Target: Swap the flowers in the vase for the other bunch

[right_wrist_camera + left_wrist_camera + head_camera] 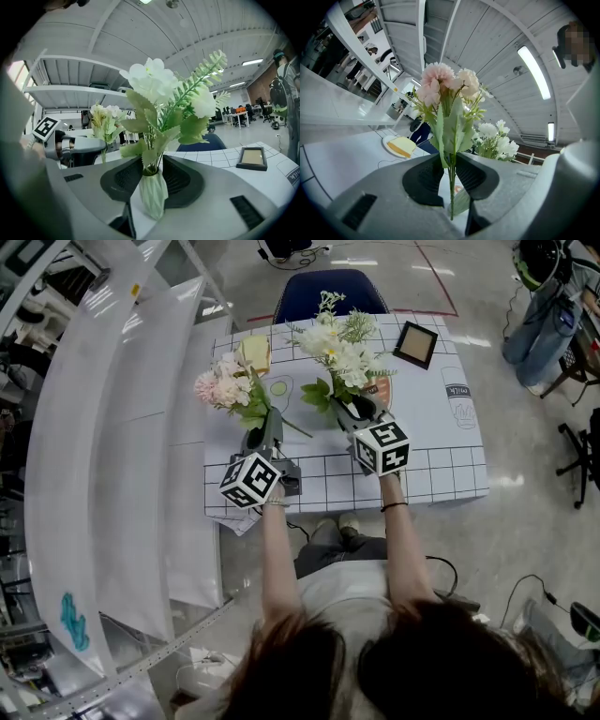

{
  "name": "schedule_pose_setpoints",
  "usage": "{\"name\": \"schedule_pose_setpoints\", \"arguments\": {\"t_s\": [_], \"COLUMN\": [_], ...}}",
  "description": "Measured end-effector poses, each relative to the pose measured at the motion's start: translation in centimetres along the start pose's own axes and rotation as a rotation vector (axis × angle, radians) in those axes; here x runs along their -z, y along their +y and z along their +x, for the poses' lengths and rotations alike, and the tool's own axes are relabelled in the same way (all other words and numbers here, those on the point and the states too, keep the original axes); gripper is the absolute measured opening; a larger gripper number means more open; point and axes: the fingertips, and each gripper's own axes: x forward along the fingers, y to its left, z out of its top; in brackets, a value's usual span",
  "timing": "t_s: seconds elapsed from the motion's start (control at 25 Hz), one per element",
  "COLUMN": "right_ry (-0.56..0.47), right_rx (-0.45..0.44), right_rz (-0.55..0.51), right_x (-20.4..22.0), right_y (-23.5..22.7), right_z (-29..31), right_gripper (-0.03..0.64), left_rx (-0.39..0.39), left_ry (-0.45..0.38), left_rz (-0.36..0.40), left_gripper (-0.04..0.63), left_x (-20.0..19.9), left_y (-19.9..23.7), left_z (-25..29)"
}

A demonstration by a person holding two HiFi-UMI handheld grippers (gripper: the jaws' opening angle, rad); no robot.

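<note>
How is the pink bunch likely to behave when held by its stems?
Probably light: the left hand-held gripper holds the pink bunch upright by thin stems. Likely top-heavy, its big blooms sitting high, so it may sway. The slim stems could bend.

A glossy grey floor point(525, 540) spreads under the bench point(450, 470), which wears a white cloth ruled in black squares. A dark blue chair point(328, 292) stands at its far side. Tall white shelving point(122, 427) runs along the left. Red lines point(436, 276) mark the floor beyond the chair. Strip lights point(533, 70) glow on the ribbed white ceiling, and distant desks point(241, 115) fill the open hall.
</note>
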Motion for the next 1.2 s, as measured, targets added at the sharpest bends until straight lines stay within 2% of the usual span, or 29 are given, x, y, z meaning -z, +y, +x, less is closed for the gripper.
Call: {"name": "schedule_pose_setpoints", "arguments": {"t_s": [0.76, 1.2], "right_ry": [0.044, 0.008], "right_rx": [-0.006, -0.064], "right_rz": [0.029, 0.052], "right_x": [0.8, -0.8], "right_y": [0.8, 1.7], "right_z": [-2.3, -3.6], "right_gripper": [0.094, 0.060], "left_rx": [0.024, 0.039], "left_ry": [0.028, 0.041], "left_rz": [-0.001, 0.000], "left_gripper": [0.075, 0.075], "left_x": [0.7, 1.1], "left_y": [-1.2, -1.5], "left_z": [-0.6, -1.3]}}
